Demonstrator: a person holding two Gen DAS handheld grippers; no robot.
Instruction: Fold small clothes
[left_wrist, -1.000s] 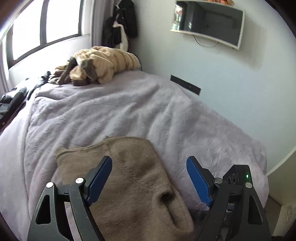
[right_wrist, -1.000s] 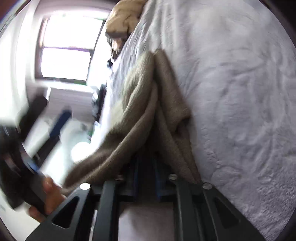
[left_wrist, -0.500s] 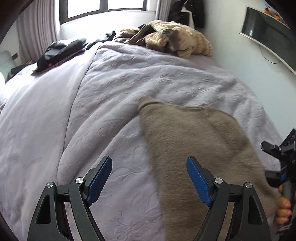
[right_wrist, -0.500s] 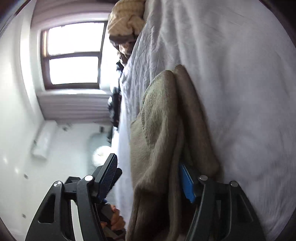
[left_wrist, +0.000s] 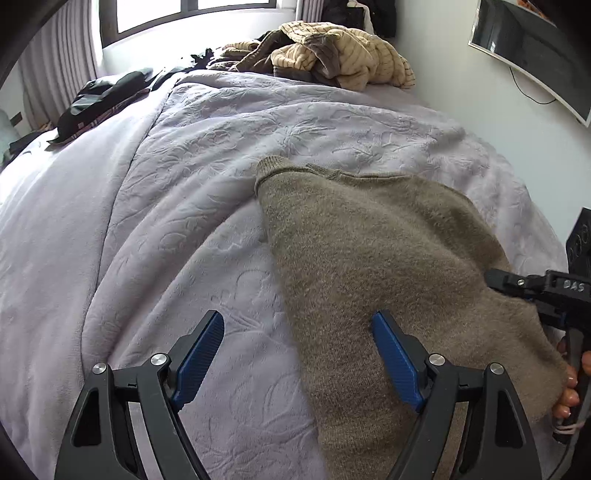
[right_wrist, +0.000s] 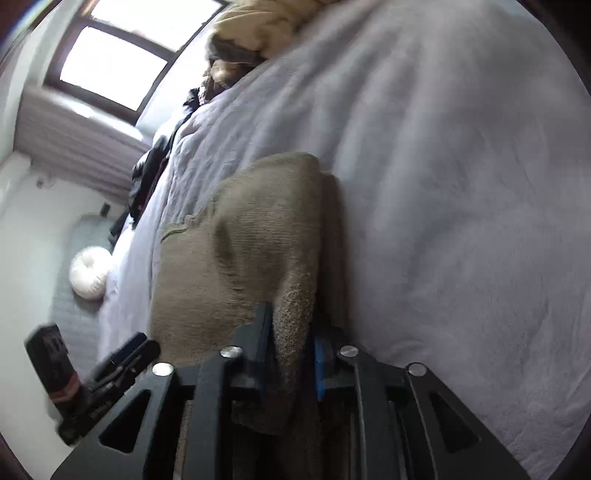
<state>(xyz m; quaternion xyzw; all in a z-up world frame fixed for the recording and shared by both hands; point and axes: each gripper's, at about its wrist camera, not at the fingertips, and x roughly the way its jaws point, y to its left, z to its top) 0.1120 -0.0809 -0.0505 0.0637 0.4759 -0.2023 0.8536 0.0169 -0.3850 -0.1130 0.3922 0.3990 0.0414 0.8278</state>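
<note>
Swung down over the bed (left_wrist: 184, 221), left gripper (left_wrist: 297, 354) hangs open above the sweater (left_wrist: 369, 258); right gripper (right_wrist: 290, 354) is closing on its edge.

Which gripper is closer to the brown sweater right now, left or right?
Right. The right gripper has the brown sweater's edge between its closing jaws. The left gripper hangs open above its near side, not touching.

A bed (left_wrist: 155, 206) under a pale lilac embossed cover carries a taupe knit garment (left_wrist: 369, 266) near its right edge, striped tan clothes (left_wrist: 343, 59) at its far edge and dark clothes (left_wrist: 103, 99) at its far left corner.
</note>
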